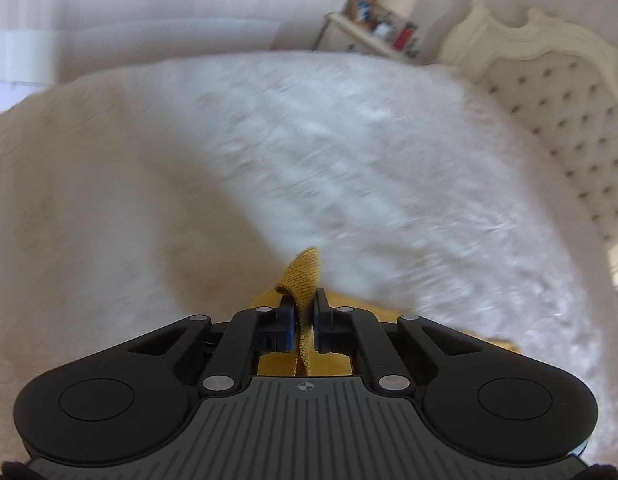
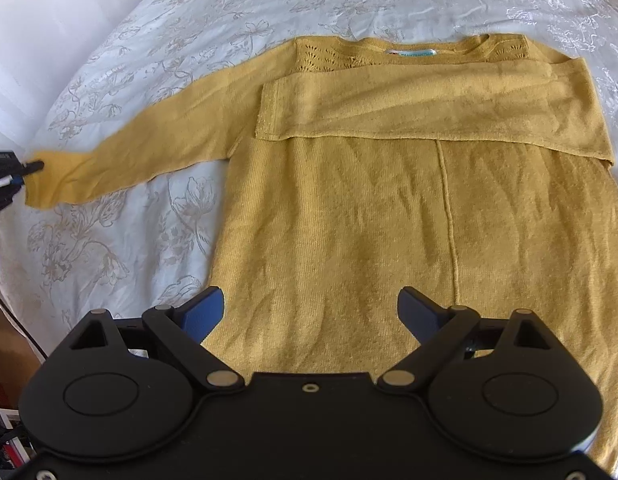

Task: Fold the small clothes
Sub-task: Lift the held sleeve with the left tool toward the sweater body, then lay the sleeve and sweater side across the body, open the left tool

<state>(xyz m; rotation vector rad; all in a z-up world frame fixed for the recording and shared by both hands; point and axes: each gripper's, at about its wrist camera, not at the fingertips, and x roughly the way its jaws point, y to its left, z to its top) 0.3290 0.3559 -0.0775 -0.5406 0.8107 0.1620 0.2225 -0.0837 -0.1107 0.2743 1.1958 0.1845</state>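
I am looking down on a mustard-yellow knit sweater (image 2: 389, 208) that is lying flat on a bed, on a pale bedspread (image 2: 121, 92) printed with flowers. Its neckline, with a small label, is lying at the far side from me, and its hem is lying nearest me. One sleeve is lying folded across the chest from the picture's right. The other sleeve (image 2: 121, 160) is stretching out straight toward the picture's left.

I am holding the left hand-held gripper (image 1: 305, 312) clamped on the cuff of that outstretched sleeve. In the left wrist view a fold of yellow knit (image 1: 305, 276) is standing pinched between the blue pads, and the white bedspread beyond is blurring. In the right wrist view this gripper is showing at the left edge, touching the cuff end.

I am holding the right hand-held gripper (image 2: 311, 300) over the lower body of the sweater with its jaws spread wide and nothing between them.

Beyond the bed, a tufted cream headboard (image 1: 557, 92) and a cluttered bedside table (image 1: 369, 32) are showing.
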